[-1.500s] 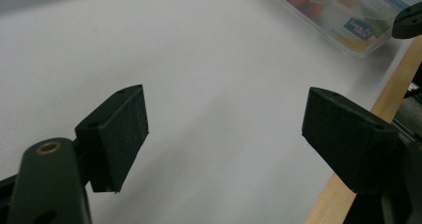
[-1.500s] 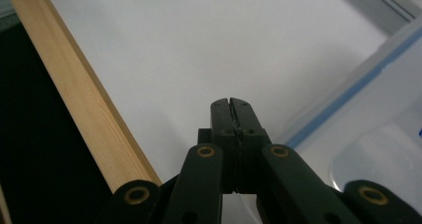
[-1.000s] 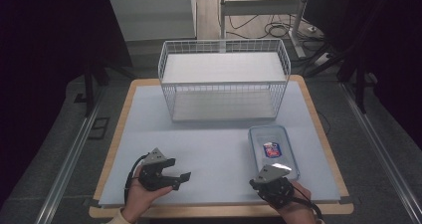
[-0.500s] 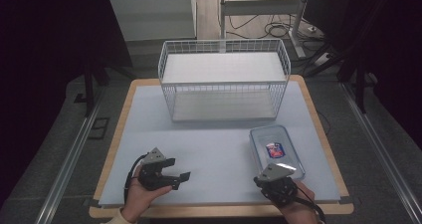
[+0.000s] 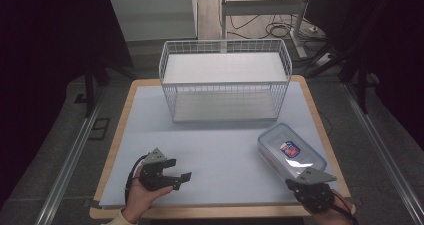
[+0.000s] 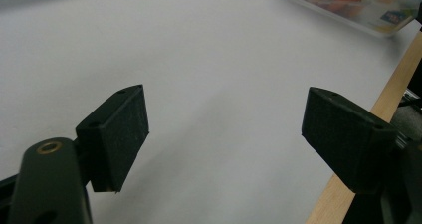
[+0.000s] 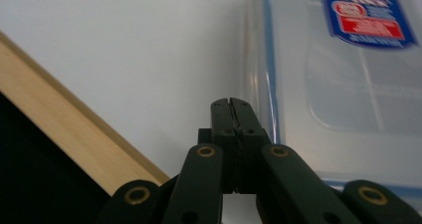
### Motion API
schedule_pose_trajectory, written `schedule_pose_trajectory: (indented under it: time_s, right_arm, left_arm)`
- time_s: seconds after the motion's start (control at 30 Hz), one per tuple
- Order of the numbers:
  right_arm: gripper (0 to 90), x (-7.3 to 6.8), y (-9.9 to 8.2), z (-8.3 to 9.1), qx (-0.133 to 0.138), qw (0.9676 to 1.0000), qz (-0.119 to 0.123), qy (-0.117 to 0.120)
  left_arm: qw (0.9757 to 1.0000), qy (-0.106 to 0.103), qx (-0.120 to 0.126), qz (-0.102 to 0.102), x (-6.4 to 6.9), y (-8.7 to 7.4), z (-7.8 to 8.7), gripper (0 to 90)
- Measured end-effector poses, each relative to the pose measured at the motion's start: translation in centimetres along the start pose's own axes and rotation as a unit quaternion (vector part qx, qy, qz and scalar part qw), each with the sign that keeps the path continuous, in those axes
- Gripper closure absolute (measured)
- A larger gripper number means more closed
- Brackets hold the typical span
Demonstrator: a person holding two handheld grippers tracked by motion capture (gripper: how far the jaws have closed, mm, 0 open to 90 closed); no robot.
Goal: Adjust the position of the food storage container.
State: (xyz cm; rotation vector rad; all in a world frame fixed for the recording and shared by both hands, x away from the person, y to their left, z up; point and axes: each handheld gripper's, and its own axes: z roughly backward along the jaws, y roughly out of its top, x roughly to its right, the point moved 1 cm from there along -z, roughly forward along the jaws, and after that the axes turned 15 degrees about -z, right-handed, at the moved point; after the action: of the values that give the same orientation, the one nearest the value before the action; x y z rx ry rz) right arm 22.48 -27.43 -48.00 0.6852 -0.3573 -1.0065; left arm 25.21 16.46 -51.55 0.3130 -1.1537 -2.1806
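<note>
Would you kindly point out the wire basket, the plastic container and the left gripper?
wire basket (image 5: 225, 84), high view, front top rim.
plastic container (image 5: 291, 148), high view, lid centre.
left gripper (image 5: 181, 177), high view, between its fingertips.

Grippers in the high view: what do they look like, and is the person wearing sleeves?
Both the left claw and the right claw are black, each topped by a grey three-cornered plate. A black cable loops by the left one. A pale cuff shows at the left wrist.

You have one wire basket (image 5: 225, 87), one clear lidded container (image 5: 291, 151), and two grippers on your table (image 5: 220, 150).
</note>
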Motion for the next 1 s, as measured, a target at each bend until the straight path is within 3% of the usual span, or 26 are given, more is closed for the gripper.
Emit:
schedule_pose_trajectory:
  time_s: [0.03, 0.07, 0.13, 0.17, 0.2, 0.37, 0.87, 0.97, 1.0]
  right_arm:
    - [90.0, 0.0, 0.0, 0.0, 0.0, 1.0, 0.0, 0.0]
    - [90.0, 1.1, -0.1, 0.2, 0.002, 0.9999, -0.011, -0.007]
    - [90.0, 1.6, -0.2, 0.3, 0.004, 0.9998, -0.015, -0.013]
    - [90.0, 2.6, -0.2, 0.5, 0.007, 0.9994, -0.027, -0.02]
    - [90.0, 2.6, -0.2, 0.5, 0.007, 0.9994, -0.027, -0.02]
    - [90.0, 5.2, 0.0, 0.4, 0.017, 0.9981, -0.054, -0.024]
    - [90.0, 8.5, 0.1, -1.4, 0.014, 0.9964, -0.074, -0.04]
    - [90.0, 8.7, -0.3, -0.7, 0.023, 0.9959, -0.084, -0.026]
    - [90.0, 8.4, -0.2, 0.7, 0.043, 0.9952, -0.086, -0.016]
  left_arm:
    - [1.0, 0.0, 0.0, 0.0, 0.0, 0.0, 0.0, 18.4]
    - [1.0, 0.0, 0.0, 0.001, 0.0, 0.0, 0.0, 18.4]
    - [1.0, -0.001, -0.001, 0.001, 0.0, 0.0, 0.0, 18.4]
    - [1.0, -0.001, 0.0, 0.002, -0.1, 0.0, 0.0, 18.4]
    - [1.0, -0.001, 0.0, 0.002, -0.1, 0.0, 0.0, 18.4]
    - [1.0, -0.001, -0.001, 0.004, -0.2, 0.0, -0.2, 18.4]
    - [1.0, -0.002, -0.003, 0.009, -0.3, 0.0, -0.3, 18.4]
    - [1.0, -0.002, -0.003, 0.007, -0.3, 0.0, -0.3, 18.4]
    - [1.0, -0.003, -0.003, 0.006, -0.3, 0.0, -0.3, 18.4]
